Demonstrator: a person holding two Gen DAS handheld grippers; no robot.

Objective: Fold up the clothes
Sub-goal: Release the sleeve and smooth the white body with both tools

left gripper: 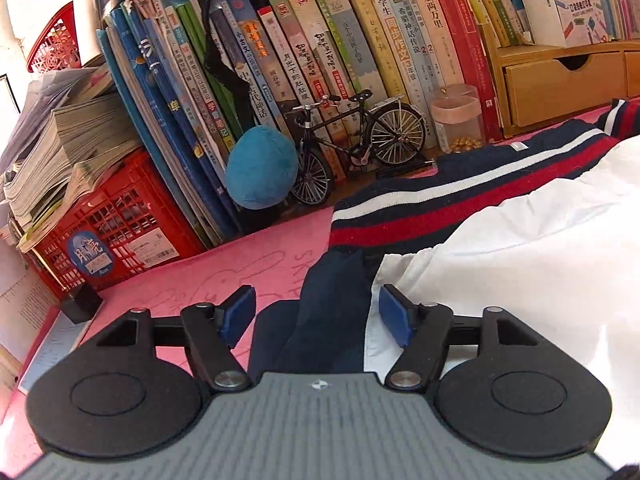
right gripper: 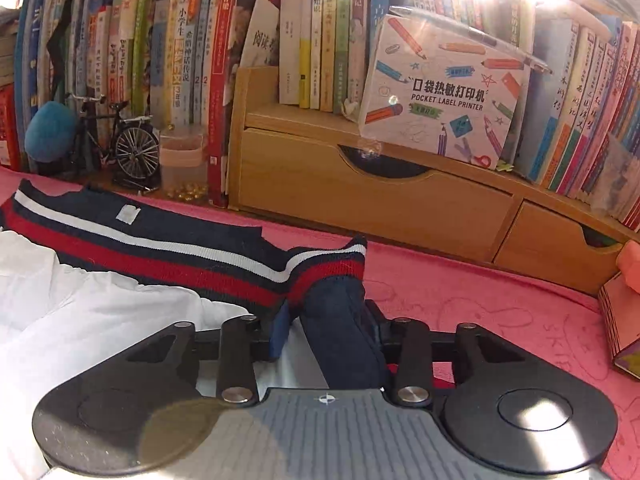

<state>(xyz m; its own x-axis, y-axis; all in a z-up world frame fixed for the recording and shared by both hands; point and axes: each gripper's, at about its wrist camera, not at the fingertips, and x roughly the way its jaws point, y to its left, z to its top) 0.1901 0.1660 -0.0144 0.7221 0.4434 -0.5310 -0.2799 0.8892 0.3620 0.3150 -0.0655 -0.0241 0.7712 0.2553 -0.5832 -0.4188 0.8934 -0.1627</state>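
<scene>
A white garment [left gripper: 520,260] with a navy, red and white striped band [left gripper: 400,208] lies on the pink mat [left gripper: 224,276]. One navy sleeve cuff [left gripper: 332,312] runs between the jaws of my left gripper [left gripper: 318,314], which stands open with both blue pads clear of the cloth. In the right wrist view the striped band [right gripper: 160,248] ends in another navy cuff [right gripper: 344,328]. That cuff lies between the jaws of my right gripper [right gripper: 326,332], resting against the right finger, with a gap to the left pad [right gripper: 280,336], so this gripper is open too.
Rows of books [left gripper: 320,60] line the back. In front of them stand a model bicycle [left gripper: 352,144], a blue plush ball [left gripper: 260,168], a jar [left gripper: 456,116] and a red crate [left gripper: 112,224]. A wooden drawer unit [right gripper: 360,200] carries a label printer box [right gripper: 444,92].
</scene>
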